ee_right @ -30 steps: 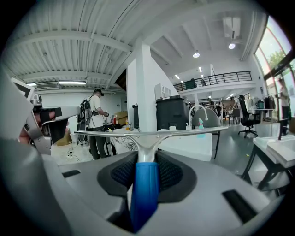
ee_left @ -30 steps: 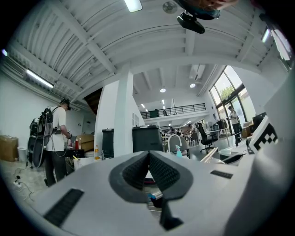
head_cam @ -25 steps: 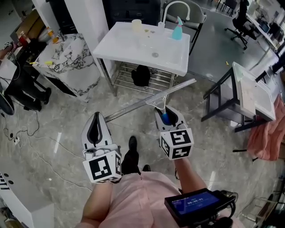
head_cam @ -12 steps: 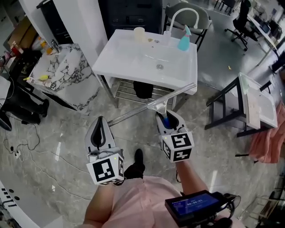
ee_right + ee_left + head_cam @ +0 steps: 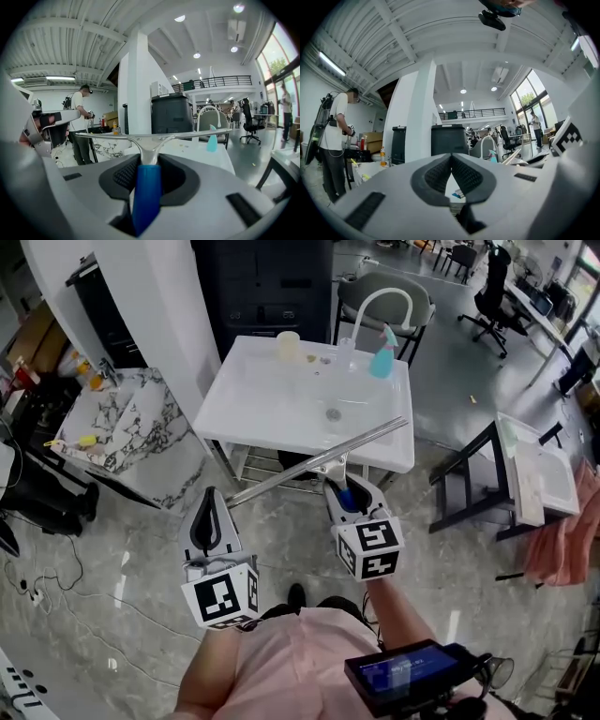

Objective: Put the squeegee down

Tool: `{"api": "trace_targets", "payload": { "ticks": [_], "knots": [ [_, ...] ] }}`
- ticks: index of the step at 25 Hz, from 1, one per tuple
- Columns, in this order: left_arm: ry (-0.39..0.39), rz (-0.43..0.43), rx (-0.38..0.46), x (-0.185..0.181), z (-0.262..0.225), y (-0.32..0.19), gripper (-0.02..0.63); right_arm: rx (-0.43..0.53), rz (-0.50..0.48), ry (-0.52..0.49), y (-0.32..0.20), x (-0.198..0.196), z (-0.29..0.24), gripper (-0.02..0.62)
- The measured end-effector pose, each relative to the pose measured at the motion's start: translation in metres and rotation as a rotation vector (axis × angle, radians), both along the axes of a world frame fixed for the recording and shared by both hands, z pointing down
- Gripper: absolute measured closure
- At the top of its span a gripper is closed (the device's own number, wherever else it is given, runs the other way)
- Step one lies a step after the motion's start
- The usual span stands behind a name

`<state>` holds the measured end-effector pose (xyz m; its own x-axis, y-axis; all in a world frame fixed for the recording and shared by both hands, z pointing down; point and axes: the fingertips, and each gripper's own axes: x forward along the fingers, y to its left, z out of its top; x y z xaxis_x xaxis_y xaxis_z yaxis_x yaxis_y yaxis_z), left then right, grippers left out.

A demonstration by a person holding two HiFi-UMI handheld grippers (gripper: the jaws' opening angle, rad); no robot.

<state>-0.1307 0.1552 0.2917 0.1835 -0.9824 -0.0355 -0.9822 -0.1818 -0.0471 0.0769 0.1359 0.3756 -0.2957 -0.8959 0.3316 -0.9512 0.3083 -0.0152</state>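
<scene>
The squeegee (image 5: 319,461) has a long metal blade and a blue handle (image 5: 348,495). My right gripper (image 5: 343,486) is shut on that handle and holds the blade level in the air, its far end over the front edge of the white sink table (image 5: 281,399). In the right gripper view the blue handle (image 5: 146,197) stands between the pads and the blade (image 5: 117,136) spans the picture. My left gripper (image 5: 209,502) floats beside it to the left, shut with nothing in it. In the left gripper view the pads (image 5: 440,176) of that gripper meet at the tip.
On the sink table stand a white faucet (image 5: 375,306), a teal spray bottle (image 5: 381,339) and a cup (image 5: 288,345). A marble-topped table (image 5: 131,423) is at the left, a black stand with a white board (image 5: 525,465) at the right. A person (image 5: 84,123) stands beyond the marble table.
Both grippers and the squeegee have come closer to the sink table. The blade's far end, earlier over the floor in front of it, now reaches the table's front edge.
</scene>
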Motion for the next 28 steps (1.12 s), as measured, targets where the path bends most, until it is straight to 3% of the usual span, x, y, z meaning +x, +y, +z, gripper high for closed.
{"api": "trace_targets", "payload": {
  "ticks": [12, 28],
  "knots": [
    [-0.028, 0.014, -0.04, 0.014, 0.021, -0.051, 0.597, -0.019, 0.004, -0.027, -0.049, 0.011, 0.015, 0.483],
    [-0.092, -0.04, -0.119, 0.055, 0.051, -0.189, 0.597, -0.109, -0.066, -0.068, -0.189, 0.04, 0.058, 0.483]
  ]
}}
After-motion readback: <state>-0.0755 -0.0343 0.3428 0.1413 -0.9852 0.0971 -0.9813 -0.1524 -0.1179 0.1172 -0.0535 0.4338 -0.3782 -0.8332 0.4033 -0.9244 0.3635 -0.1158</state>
